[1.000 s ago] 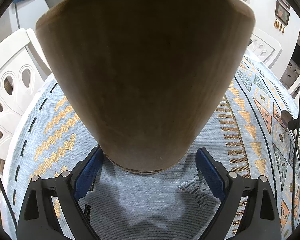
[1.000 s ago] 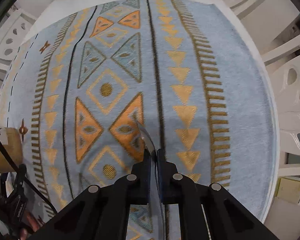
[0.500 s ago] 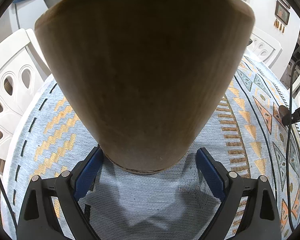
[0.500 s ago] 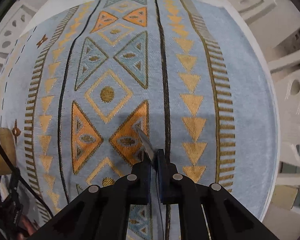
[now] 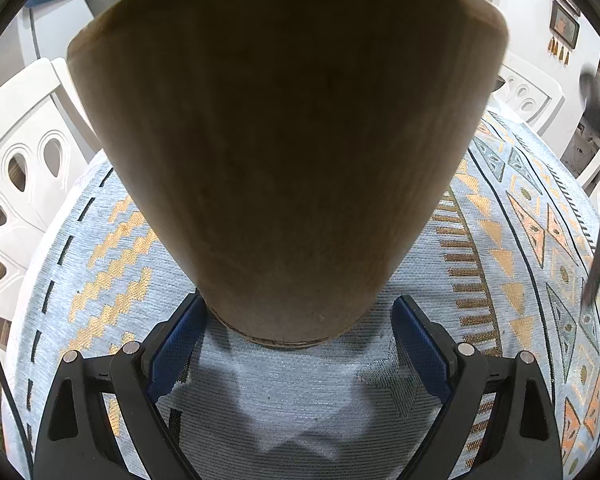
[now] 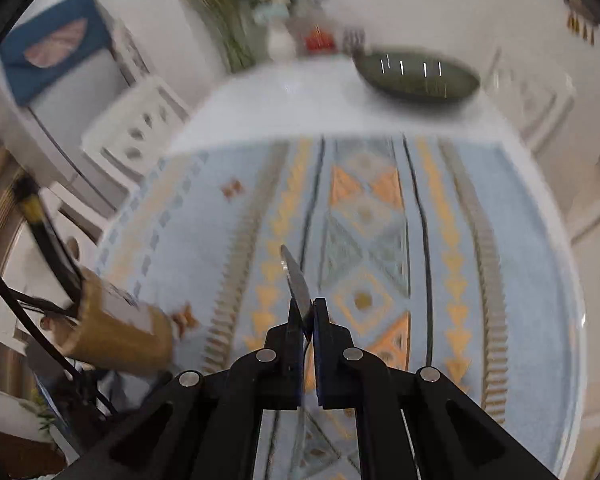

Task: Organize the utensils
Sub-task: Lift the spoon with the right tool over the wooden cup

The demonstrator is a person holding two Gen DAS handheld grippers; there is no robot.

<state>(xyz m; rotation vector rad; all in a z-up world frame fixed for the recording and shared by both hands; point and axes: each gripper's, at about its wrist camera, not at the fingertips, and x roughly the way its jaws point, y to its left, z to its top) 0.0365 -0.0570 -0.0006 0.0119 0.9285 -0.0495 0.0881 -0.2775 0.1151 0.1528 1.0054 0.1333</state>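
Note:
A tall wooden utensil holder (image 5: 288,152) stands on the patterned tablecloth (image 5: 500,264) and fills the left wrist view. My left gripper (image 5: 296,320) is open, its blue pads on either side of the holder's base; the left pad (image 5: 176,336) is close to it, the right pad (image 5: 418,344) stands apart. My right gripper (image 6: 307,312) is shut on a metal utensil (image 6: 296,276) whose pointed end sticks forward, held above the cloth. The holder (image 6: 116,328) shows at the left of the right wrist view with a dark utensil (image 6: 48,240) standing in it.
White chairs (image 5: 16,184) stand around the table. A dark oval dish (image 6: 416,76) sits at the table's far end. Black cables (image 6: 20,292) run at the left of the right wrist view. A blurred utensil (image 5: 598,216) hangs at the right edge of the left wrist view.
My right gripper has lifted and tilted up with the utensil, bringing the holder and the far end of the table into view. The left gripper and holder have not moved.

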